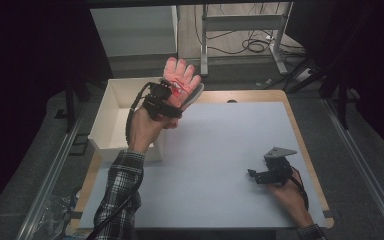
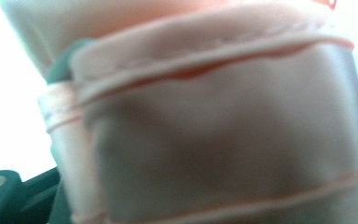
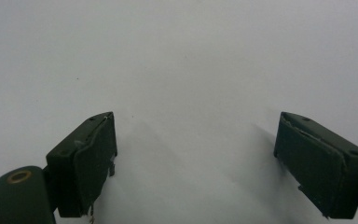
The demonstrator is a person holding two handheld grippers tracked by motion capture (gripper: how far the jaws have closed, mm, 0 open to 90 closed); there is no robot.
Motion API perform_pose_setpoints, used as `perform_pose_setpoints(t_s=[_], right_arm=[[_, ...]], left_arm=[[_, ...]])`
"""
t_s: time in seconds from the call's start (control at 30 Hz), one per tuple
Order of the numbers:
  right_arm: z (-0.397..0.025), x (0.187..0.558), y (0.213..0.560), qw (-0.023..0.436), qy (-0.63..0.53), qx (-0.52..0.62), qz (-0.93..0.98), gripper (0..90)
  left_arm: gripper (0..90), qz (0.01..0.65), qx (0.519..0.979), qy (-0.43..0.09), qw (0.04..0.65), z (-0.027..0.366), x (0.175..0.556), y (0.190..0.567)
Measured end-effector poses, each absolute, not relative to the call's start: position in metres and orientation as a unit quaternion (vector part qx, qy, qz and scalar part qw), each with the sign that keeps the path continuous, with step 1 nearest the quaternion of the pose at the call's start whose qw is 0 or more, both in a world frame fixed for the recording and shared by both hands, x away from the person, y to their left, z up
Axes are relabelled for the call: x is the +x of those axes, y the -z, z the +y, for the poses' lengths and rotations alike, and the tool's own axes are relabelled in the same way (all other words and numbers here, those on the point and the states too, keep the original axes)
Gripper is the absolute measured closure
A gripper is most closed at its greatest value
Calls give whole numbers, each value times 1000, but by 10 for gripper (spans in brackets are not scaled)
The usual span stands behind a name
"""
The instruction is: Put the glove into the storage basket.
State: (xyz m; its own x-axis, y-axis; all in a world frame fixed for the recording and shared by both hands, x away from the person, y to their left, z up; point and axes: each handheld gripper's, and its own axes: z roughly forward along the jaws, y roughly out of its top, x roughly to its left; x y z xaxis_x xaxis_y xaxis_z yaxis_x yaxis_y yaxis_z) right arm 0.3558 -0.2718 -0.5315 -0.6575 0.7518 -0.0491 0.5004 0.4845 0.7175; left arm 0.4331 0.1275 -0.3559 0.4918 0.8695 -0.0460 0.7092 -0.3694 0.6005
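The left gripper [image 1: 172,97] is raised above the far left part of the surface [image 1: 220,150], clenched on the cuff end of a pink glove [image 1: 181,80]. The glove stands nearly upright in the air: its long axis runs from the cuff, down at the gripper, up to the fingertips, which point away from the person toward the far side and lean slightly to the right. The fingers are spread a little, and red markings show on the palm area. In the left gripper view the glove's cuff [image 2: 223,121] sits very close to the camera, a wide pale pink band with stitched hems running across, blurred by nearness.

Just left of and below the glove sits a white box [image 1: 111,122], open at the top, resting on the far left edge of the surface. The glove hangs over the box's right far corner, not touching it as far as can be told.

The right gripper [image 1: 260,175] rests low at the near right of the surface, well apart from the glove. In the right gripper view [image 3: 196,154] its jaws stand wide apart, released, with bare pale surface between them.
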Motion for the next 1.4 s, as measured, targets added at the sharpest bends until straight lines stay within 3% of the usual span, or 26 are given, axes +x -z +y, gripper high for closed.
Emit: perform_pose_setpoints(t_s=[0.67, 1.0, 1.4], right_arm=[[-272, 356, 531, 182, -346, 372, 842, 133], [-272, 356, 532, 182, -346, 372, 842, 133], [-272, 356, 531, 182, -345, 372, 842, 133]], left_arm=[[441, 564, 761, -174, 269, 197, 434, 359], [435, 600, 737, -179, 257, 220, 438, 389], [425, 619, 730, -174, 233, 219, 453, 434]])
